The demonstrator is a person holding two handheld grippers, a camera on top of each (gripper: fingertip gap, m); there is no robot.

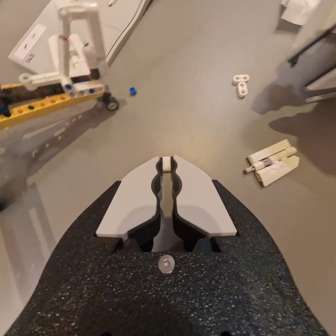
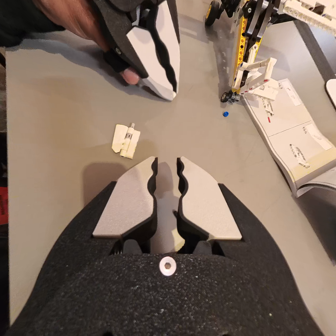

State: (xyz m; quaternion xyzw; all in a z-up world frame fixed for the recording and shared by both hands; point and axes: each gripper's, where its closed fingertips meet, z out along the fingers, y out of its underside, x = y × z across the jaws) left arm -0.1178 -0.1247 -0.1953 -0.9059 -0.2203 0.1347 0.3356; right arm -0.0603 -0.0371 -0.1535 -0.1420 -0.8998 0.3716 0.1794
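Clamping a small white piece (image 1: 166, 163) at their very tips, the left gripper's (image 1: 166, 161) fingers (image 1: 140, 191) stand nearly together in the left wrist view, both pads pressed on the piece's sides. Taking that piece as landmark: a cream hinged part (image 1: 271, 161) with a grey pin lies to its right on the grey table (image 1: 181, 109). Farther off and right of the piece lie two small white links (image 1: 241, 83), touching each other. Farther off and to its left sits a blue bush (image 1: 133, 91), with a black wheel (image 1: 111, 103) of the yellow-and-white model (image 1: 54, 87) just beyond. A booklet (image 1: 116, 31) lies behind the model.

In the right wrist view, the right gripper (image 2: 167, 160) hovers over the table (image 2: 54, 109) with its fingers (image 2: 131, 196) apart and nothing between them but bare tabletop. Taking the hinged part (image 2: 126, 140) as landmark: it lies just ahead and left of these fingertips, not touched. Beyond it, the left gripper (image 2: 173, 94) points down at the table, held by a hand (image 2: 81, 23), its fingers close together with a sliver of white at the tip. Well right of the hinged part sits the blue bush (image 2: 225, 114); farther on stand the model (image 2: 243, 60) and its wheel (image 2: 225, 97). The open booklet (image 2: 291, 131) lies at the far right.
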